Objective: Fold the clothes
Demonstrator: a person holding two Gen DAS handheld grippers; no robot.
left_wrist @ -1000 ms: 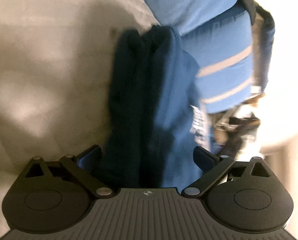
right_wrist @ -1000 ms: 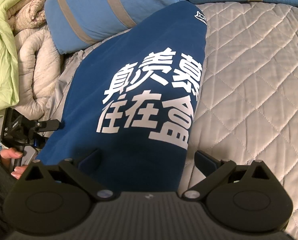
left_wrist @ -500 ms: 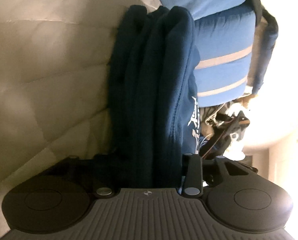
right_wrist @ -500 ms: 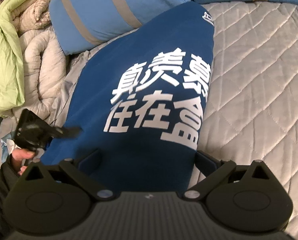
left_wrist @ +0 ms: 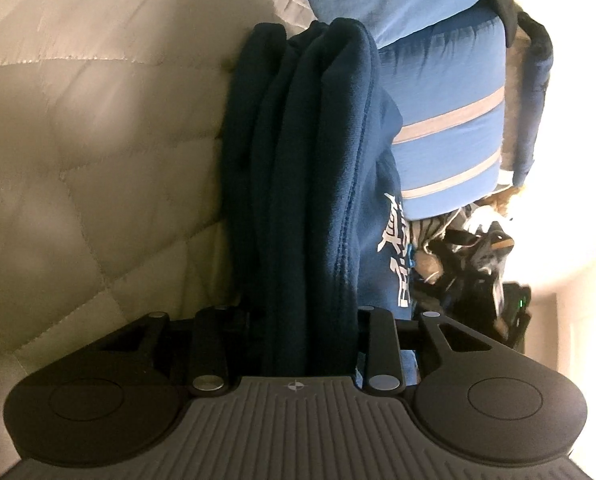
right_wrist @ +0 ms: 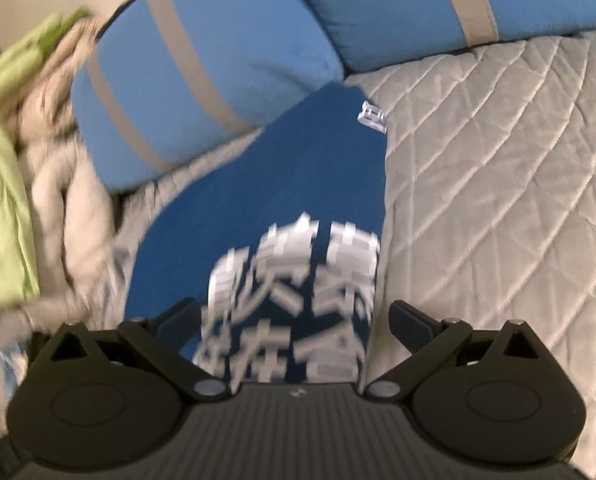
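Fabric fills the left gripper point(left_wrist: 310, 312), whose jaws are closing on a thick bunch of folded layers of a navy sweatshirt point(left_wrist: 310, 168); the cloth sits squarely between them and runs straight ahead from the jaws, with its white printed lettering just visible to their right. Left of the jaws lies the quilted grey bed cover point(left_wrist: 78, 140); ahead and to the right are blue pillows point(left_wrist: 438, 92) with grey stripes.

The right gripper point(right_wrist: 294, 316) hangs with its jaws wide apart and nothing pressed between them. The sweatshirt point(right_wrist: 258, 184) lies flat on the bed directly ahead of and under those jaws, its white characters blurred in this view. A green cloth point(right_wrist: 6, 168) and a rumpled pale blanket point(right_wrist: 62, 184) sit well to the left of the jaws.

Judged from these views, the risk lies in the bulky, many-layered bite on the left: a lift could let inner layers slide free and undo the fold. With the right jaws unengaged, a one-sided pull would likely drag the garment askew across the quilt or snag it against the pillow touching its far end.
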